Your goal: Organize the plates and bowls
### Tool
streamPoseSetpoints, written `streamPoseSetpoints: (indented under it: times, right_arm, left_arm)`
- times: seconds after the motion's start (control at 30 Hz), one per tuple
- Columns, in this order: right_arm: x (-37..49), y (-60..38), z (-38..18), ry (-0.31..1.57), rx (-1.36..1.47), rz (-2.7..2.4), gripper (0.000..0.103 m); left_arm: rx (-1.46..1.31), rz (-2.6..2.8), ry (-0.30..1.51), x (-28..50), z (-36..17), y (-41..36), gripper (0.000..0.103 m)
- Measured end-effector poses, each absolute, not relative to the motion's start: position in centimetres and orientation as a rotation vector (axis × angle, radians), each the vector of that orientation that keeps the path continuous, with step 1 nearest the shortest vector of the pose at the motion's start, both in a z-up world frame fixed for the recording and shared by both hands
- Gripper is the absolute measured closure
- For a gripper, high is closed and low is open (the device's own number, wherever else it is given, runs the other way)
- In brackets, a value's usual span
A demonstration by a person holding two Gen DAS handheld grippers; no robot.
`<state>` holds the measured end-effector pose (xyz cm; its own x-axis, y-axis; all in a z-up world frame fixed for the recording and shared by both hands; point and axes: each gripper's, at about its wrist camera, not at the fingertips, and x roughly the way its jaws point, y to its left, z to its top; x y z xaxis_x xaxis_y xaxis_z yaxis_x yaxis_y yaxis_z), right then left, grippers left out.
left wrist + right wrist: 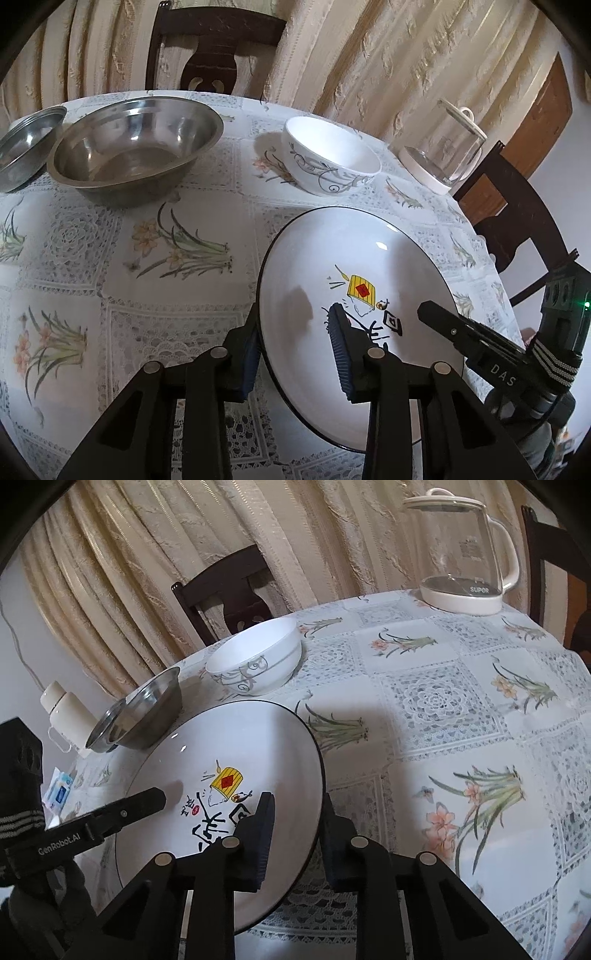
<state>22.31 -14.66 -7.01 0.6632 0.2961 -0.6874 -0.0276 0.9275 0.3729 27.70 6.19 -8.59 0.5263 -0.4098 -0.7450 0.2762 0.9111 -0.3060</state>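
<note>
A large white plate (351,251) (240,746) with a black rim and a painted motif is near the table's front edge. My left gripper (295,354) is shut on its left rim, one finger outside and one over the inside. My right gripper (299,834) is shut on the opposite rim in the same way. Behind the plate stand a white patterned bowl (328,158) (258,657), a large steel bowl (136,144) (147,709) and a smaller steel bowl (26,147).
A floral tablecloth (443,701) covers the round table. A glass kettle (443,147) (465,554) stands at the far edge. Dark wooden chairs (214,48) (229,590) ring the table before a curtain. A white bottle (62,712) and a small packet (59,790) lie at the left.
</note>
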Motion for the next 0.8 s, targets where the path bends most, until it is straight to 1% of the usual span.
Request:
streamPoseSetpoints:
  times: [0.47, 0.8]
  right_arm:
    - [21.2, -12.6, -5.1, 0.813, 0.351, 0.233, 0.078]
    - [20.2, -8.8, -4.8, 0.827, 0.321, 0.296, 0.078]
  left_arm:
    - [-0.223, -0.364, 0.914, 26.0, -6.9, 8.7, 0.069]
    - [-0.263, -0.299, 0.89, 23.5, -6.0, 12.7, 0.069]
